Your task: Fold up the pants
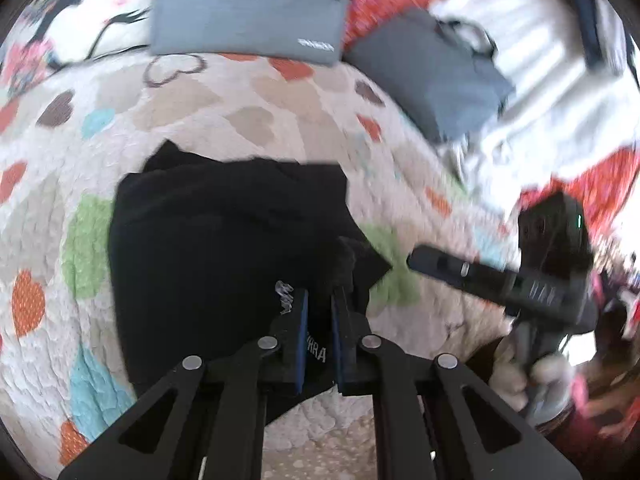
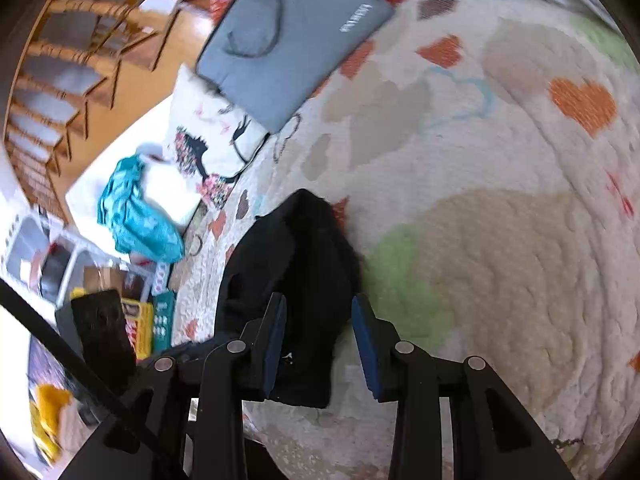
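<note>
The black pants [image 1: 224,232] lie folded in a compact pile on a heart-patterned quilt [image 1: 248,120]. My left gripper [image 1: 319,300] stands over their near edge with its jaws narrowly apart, black cloth with white lettering between the blue pads. My right gripper [image 2: 319,308] is open, its jaws apart over the near end of the pants [image 2: 296,264], which lie between and below the fingers. The right gripper also shows in the left wrist view [image 1: 440,268] to the right of the pants, above the quilt.
Two grey bags [image 1: 248,8] [image 1: 432,72] and a white garment [image 1: 540,80] lie at the far side of the bed. A printed pillow [image 2: 212,140], a teal cloth [image 2: 136,212], shelves and wooden stairs [image 2: 72,60] are off the bed's left edge.
</note>
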Tool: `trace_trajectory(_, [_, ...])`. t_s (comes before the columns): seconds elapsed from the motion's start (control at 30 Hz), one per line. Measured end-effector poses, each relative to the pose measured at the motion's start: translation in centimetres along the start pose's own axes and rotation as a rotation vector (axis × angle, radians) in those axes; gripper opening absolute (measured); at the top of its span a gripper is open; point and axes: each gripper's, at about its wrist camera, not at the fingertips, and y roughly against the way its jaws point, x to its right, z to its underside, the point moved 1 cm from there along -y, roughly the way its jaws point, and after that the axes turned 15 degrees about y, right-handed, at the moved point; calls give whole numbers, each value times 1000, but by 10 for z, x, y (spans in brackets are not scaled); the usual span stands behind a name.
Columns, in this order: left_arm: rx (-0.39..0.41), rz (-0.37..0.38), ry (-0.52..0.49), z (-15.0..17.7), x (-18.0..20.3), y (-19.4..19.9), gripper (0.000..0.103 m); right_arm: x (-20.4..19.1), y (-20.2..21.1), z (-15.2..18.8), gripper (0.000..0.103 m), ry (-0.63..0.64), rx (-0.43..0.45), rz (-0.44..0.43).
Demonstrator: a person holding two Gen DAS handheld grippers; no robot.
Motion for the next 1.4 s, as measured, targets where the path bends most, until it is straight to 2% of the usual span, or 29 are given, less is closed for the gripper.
trace_trajectory(0.13, [30, 25, 38, -10, -4, 13, 10, -21, -14, -6, 40, 129, -60, 85])
trace_trajectory(0.33, [44, 105, 72, -20, 0, 26, 10, -24, -41, -6, 41, 113, -116, 59])
trace_trajectory(0.43, [54, 128, 69, -18, 4, 34, 10, -14, -57, -15, 41, -3, -89, -70])
trace_trajectory(0.5, [63, 140, 70, -17, 6, 40, 10, 2, -70, -19, 42, -145, -67, -181])
trace_trajectory(0.57, [69, 147, 75, -19, 5, 44, 10, 19, -80, -20, 44, -273, -24, -253])
trace_trajectory(0.6, [68, 154, 81, -20, 4, 45, 10, 26, -84, -19, 52, -329, 1, -281])
trace_trajectory(0.63, [69, 157, 88, -21, 3, 46, 10, 29, -88, -19, 55, -367, 14, -301])
trace_trajectory(0.83, [50, 173, 107, -18, 3, 34, 10, 38, -109, -18, 55, -527, 74, -470])
trace_trajectory(0.93, [18, 162, 98, -8, 9, 19, 10, 48, -96, -15, 55, -572, 85, -478])
trace_trajectory(1.03, [-23, 117, 87, 8, 10, -3, 11, 56, -55, -15, 62, -541, 135, -354])
trace_trajectory(1.13, [-72, 92, 95, 20, 7, -22, 15, 50, -9, -18, 69, -463, 191, -174])
trace_trajectory(1.17, [-76, 91, 97, 22, 7, -24, 16, 42, 0, -22, 69, -429, 204, -163])
trace_trajectory(1.3, [-60, 117, 114, 27, 6, -14, 18, -6, -4, -44, 71, -325, 188, -312])
trace_trajectory(1.4, [-53, 159, 123, 34, 4, 6, 18, -34, -44, -49, 72, -324, 93, -451])
